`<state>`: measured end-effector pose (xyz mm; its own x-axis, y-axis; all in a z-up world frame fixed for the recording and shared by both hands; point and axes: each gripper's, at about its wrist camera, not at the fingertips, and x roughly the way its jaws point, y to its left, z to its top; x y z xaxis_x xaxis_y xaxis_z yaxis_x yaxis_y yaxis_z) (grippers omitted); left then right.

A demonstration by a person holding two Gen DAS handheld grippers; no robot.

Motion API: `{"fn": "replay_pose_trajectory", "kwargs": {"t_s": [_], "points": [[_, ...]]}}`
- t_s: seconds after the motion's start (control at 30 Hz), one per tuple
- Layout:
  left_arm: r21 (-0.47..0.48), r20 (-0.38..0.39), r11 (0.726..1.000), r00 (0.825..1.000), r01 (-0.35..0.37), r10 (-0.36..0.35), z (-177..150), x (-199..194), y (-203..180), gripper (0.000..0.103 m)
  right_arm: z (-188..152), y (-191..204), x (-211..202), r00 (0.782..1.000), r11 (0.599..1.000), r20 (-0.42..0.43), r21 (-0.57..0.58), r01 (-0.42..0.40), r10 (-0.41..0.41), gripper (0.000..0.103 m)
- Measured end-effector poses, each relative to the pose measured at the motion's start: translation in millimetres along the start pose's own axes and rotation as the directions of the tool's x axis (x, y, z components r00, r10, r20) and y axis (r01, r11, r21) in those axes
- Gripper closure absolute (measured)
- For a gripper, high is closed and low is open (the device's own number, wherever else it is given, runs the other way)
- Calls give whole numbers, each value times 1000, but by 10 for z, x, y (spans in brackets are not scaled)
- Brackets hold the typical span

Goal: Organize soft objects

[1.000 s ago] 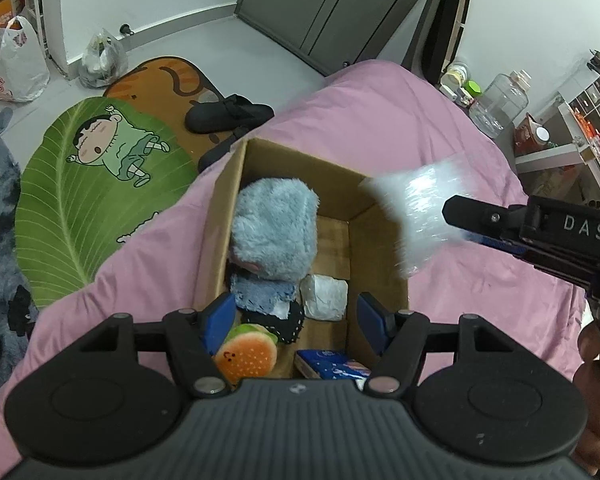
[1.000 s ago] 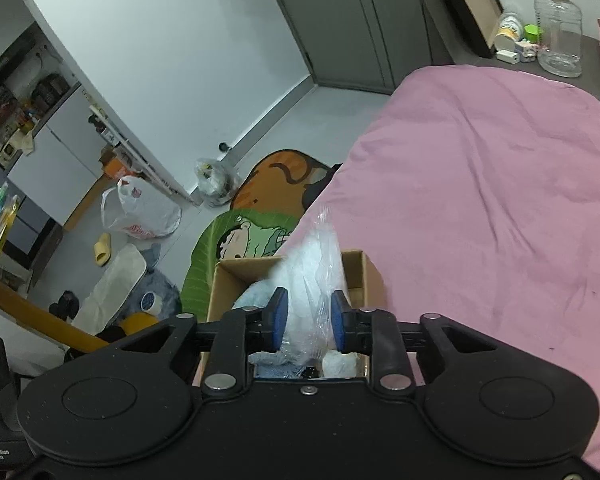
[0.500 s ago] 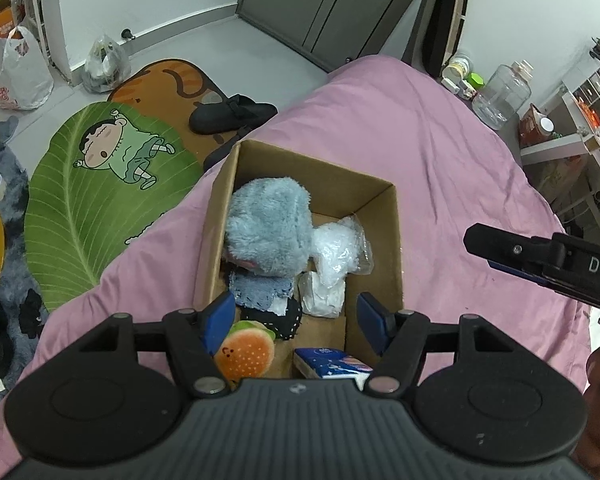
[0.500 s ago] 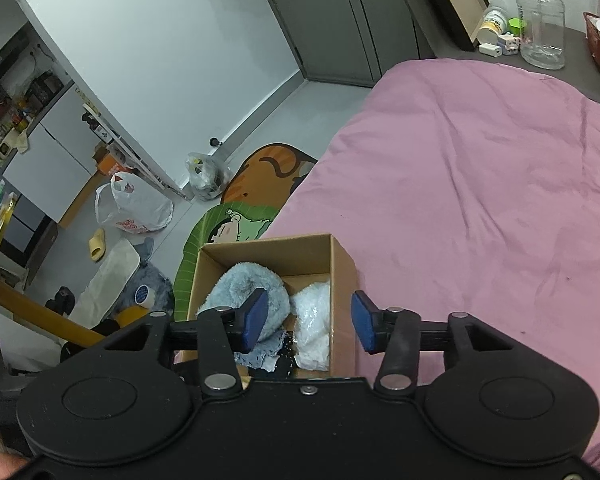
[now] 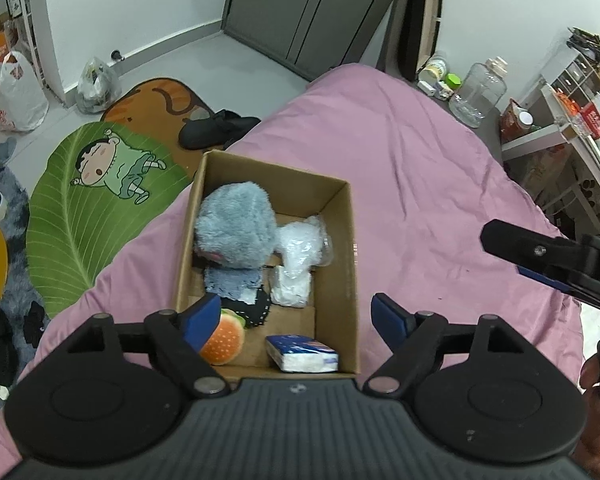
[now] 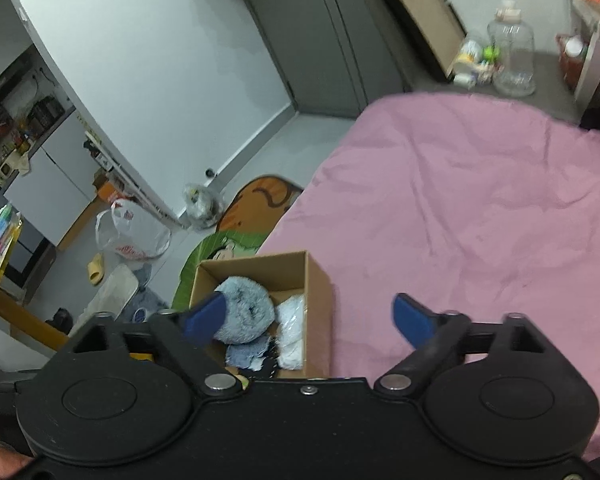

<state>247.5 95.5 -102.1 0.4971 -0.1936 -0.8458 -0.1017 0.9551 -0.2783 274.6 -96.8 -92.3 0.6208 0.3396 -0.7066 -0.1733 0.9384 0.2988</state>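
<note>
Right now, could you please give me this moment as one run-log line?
left gripper: open, empty | right gripper: jaws just opened, empty | white bagged bundle: in cardboard box, beside grey plush

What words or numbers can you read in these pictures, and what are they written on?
No text here is clear enough to read.
Red print on the white plastic bag on the floor: too blurred to read.
Print on the blue tissue pack in the box: too small to read.
Label on the red box at the right edge: too small to read.
</note>
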Motion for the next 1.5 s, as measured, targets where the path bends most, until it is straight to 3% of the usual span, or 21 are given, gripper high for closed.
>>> {"fn": "replay_pose_trajectory", "kwargs": {"t_s": [0.1, 0.17, 0.27, 0.4, 0.9, 1.13, 1.5], "points": [[11, 15, 1000, 1000, 1, -1, -37, -72, -86, 22, -39, -35, -157, 996, 999, 68, 7, 50, -50, 1], [17, 24, 1000, 1000, 4, -4, -74, -124, -140, 21, -59, -95, -227, 996, 999, 77, 19, 47, -48, 1], [25, 37, 1000, 999, 7, -8, -142, -200, -203, 21, -102, -156, -303, 990, 993, 77, 5, 121, -122, 1], [36, 47, 999, 999, 8, -10, -249, -284, -286, 21, -198, -247, -438, 991, 996, 103, 5, 87, -87, 1], [58, 104, 998, 994, 8, -14, -676, -611, -442, 21, -521, -310, -1010, 969, 993, 215, 2, 120, -118, 0], [67, 135, 997, 991, -29, 19, -868, -808, -434, 7, -700, -247, -1219, 958, 991, 258, -15, 129, -121, 0], [60, 237, 997, 971, -41, 26, -1133, -1199, -368, 0, -917, -171, -1491, 957, 994, 269, 19, 110, -111, 0]]}}
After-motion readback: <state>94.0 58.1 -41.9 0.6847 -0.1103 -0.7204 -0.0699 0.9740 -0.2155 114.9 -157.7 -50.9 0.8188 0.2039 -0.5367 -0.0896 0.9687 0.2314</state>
